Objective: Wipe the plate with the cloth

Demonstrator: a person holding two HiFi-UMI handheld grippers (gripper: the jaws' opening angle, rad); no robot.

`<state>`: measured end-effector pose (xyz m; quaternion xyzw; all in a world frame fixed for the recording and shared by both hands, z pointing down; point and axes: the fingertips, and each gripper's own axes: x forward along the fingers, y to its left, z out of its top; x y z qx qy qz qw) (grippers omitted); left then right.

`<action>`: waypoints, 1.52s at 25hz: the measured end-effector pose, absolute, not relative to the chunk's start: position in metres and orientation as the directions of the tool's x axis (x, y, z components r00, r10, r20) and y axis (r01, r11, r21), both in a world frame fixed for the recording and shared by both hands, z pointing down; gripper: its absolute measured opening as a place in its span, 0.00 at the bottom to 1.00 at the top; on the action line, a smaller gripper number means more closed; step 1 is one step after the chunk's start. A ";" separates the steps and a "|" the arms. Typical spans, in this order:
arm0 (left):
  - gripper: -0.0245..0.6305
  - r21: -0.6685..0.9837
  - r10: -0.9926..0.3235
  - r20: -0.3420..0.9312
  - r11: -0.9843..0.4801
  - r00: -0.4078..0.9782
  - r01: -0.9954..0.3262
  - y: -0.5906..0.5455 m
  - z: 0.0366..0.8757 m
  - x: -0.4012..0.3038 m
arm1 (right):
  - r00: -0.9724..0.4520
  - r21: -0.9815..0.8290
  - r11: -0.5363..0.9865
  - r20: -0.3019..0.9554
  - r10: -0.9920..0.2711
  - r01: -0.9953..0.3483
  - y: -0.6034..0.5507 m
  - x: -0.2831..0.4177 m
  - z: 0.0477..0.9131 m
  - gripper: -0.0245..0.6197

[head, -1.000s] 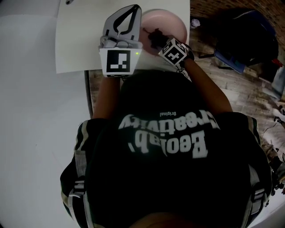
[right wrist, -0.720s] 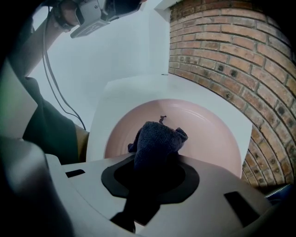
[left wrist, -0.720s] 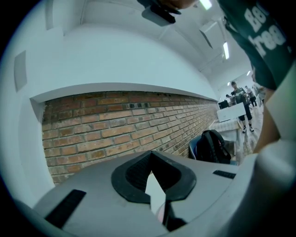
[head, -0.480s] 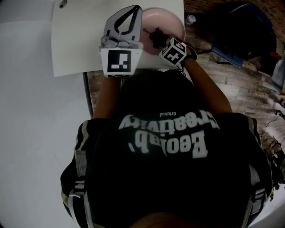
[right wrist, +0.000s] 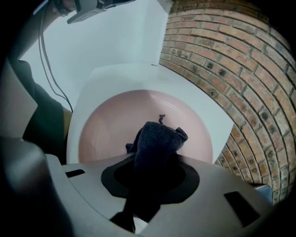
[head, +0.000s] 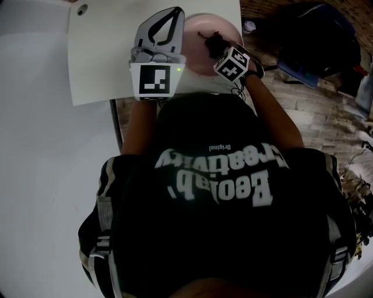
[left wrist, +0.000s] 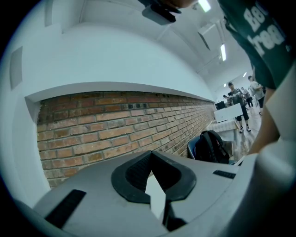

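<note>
A pink plate [head: 197, 57] lies at the near right corner of the white table [head: 99, 52]. My right gripper [head: 220, 46] reaches in from the plate's right side and is shut on a dark blue cloth [head: 213, 39]. In the right gripper view the bunched cloth [right wrist: 159, 138] sticks out past the right gripper [right wrist: 153, 162] over the plate's bowl [right wrist: 111, 125]. My left gripper [head: 173, 13] is beside the plate's left rim with its jaws together. The left gripper view shows the left gripper [left wrist: 155, 179] aimed at a brick wall [left wrist: 106, 134].
The table's near edge runs just in front of the person's body. A dark bag [head: 315, 41] lies on the brick-patterned floor to the right. A brick wall [right wrist: 240, 69] stands just beyond the table. People stand far off [left wrist: 240, 104].
My right gripper has carried the cloth farther away and to the right across the plate. The left gripper has stayed in place.
</note>
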<state>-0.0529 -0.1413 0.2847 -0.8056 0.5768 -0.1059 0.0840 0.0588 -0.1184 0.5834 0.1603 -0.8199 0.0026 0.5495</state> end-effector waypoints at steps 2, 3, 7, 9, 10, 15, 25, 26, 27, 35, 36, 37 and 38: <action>0.04 -0.263 -0.946 0.074 -0.324 0.316 -0.909 -0.144 0.284 -0.055 | -0.337 0.175 0.943 0.902 -0.268 -0.282 -0.123 0.060 0.584 0.17; 0.04 -0.267 -0.945 0.074 -0.326 0.318 -0.907 -0.145 0.283 -0.057 | -0.333 0.181 0.940 0.902 -0.275 -0.288 -0.126 0.060 0.583 0.17; 0.04 -0.266 -0.942 0.078 -0.336 0.327 -0.904 -0.149 0.284 -0.062 | -0.308 0.212 0.928 0.900 -0.308 -0.307 -0.139 0.060 0.582 0.17; 0.04 -0.263 -0.939 0.082 -0.344 0.335 -0.901 -0.151 0.284 -0.063 | -0.293 0.232 0.918 0.898 -0.329 -0.320 -0.148 0.060 0.582 0.18; 0.04 -0.264 -0.937 0.086 -0.349 0.339 -0.899 -0.151 0.285 -0.064 | -0.288 0.239 0.914 0.896 -0.338 -0.329 -0.152 0.060 0.582 0.18; 0.04 -0.261 -0.934 0.099 -0.358 0.344 -0.897 -0.150 0.293 -0.076 | -0.296 0.234 0.899 0.888 -0.353 -0.370 -0.164 0.052 0.584 0.17; 0.04 -0.277 -0.935 0.134 -0.354 0.329 -0.893 -0.150 0.303 -0.102 | -0.272 0.286 0.862 0.866 -0.420 -0.419 -0.193 0.031 0.585 0.17; 0.04 -0.278 -0.935 0.133 -0.354 0.329 -0.893 -0.151 0.303 -0.105 | -0.275 0.286 0.861 0.864 -0.422 -0.422 -0.195 0.027 0.585 0.17; 0.04 -0.279 -0.935 0.130 -0.353 0.329 -0.893 -0.151 0.302 -0.107 | -0.279 0.282 0.860 0.863 -0.421 -0.426 -0.198 0.023 0.586 0.17; 0.04 -0.281 -0.935 0.160 -0.352 0.318 -0.893 -0.155 0.308 -0.124 | -0.312 0.274 0.860 0.849 -0.427 -0.431 -0.209 -0.004 0.584 0.17; 0.04 -0.281 -0.934 0.166 -0.353 0.317 -0.892 -0.156 0.310 -0.125 | -0.316 0.273 0.863 0.849 -0.424 -0.425 -0.209 -0.007 0.584 0.17; 0.04 -0.280 -0.933 0.169 -0.354 0.317 -0.892 -0.158 0.311 -0.126 | -0.321 0.269 0.869 0.850 -0.417 -0.416 -0.208 -0.011 0.584 0.17; 0.04 -0.278 -0.933 0.171 -0.355 0.318 -0.893 -0.160 0.313 -0.127 | -0.329 0.262 0.876 0.852 -0.407 -0.406 -0.206 -0.015 0.585 0.17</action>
